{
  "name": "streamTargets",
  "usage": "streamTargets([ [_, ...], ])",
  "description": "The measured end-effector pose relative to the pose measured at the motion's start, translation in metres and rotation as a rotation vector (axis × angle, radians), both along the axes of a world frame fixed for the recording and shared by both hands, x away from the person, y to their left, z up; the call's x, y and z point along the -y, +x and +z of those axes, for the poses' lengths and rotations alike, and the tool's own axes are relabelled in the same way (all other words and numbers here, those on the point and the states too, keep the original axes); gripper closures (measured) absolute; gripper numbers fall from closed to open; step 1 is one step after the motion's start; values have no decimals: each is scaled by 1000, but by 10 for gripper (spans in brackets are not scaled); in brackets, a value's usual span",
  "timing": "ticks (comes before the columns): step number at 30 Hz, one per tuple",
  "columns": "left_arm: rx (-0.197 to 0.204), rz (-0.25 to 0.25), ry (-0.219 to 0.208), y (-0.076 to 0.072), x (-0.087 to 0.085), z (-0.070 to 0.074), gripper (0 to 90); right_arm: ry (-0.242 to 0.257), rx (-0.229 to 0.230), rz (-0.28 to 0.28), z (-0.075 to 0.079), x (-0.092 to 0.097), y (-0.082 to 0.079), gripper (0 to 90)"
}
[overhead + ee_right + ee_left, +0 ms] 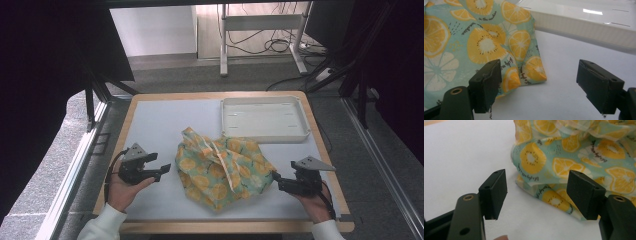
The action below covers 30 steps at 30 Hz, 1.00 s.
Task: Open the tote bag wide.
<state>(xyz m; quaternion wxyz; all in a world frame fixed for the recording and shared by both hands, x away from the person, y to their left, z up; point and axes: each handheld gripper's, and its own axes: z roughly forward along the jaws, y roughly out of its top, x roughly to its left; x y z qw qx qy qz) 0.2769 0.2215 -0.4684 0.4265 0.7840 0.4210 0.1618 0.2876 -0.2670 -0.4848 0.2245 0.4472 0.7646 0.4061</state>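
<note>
The cloth (222,172) is lying crumpled and ungrasped mid-worktop, being flanked at 9 and 3 o'clock by released jaws of the left gripper (164,170) and right gripper (275,179).

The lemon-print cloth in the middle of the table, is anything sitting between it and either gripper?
Nothing visible. Bare table surface separates the left gripper from the cloth, and the right gripper sits right at its edge. The white tray lies beyond the cloth.
</note>
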Motion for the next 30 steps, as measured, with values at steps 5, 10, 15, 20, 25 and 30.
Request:
streamTargets([
  [5,9,-9,-15,6,0,10,330,3,-3,-3,-1,0,0,199],
  [10,11,-16,-25,11,3,20,313,3,-2,-2,-1,1,0,199],
  [15,14,-35,-25,15,10,28,298,3,-5,-2,-1,1,1,199],
  [20,20,-49,-36,20,13,36,272,-6,-7,1,-1,1,1,199],
  [25,24,-55,-42,28,15,43,240,-15,-16,0,-3,1,2,199],
  [30,28,-60,-40,35,18,48,232,-20,-20,1,-3,1,2,198],
])
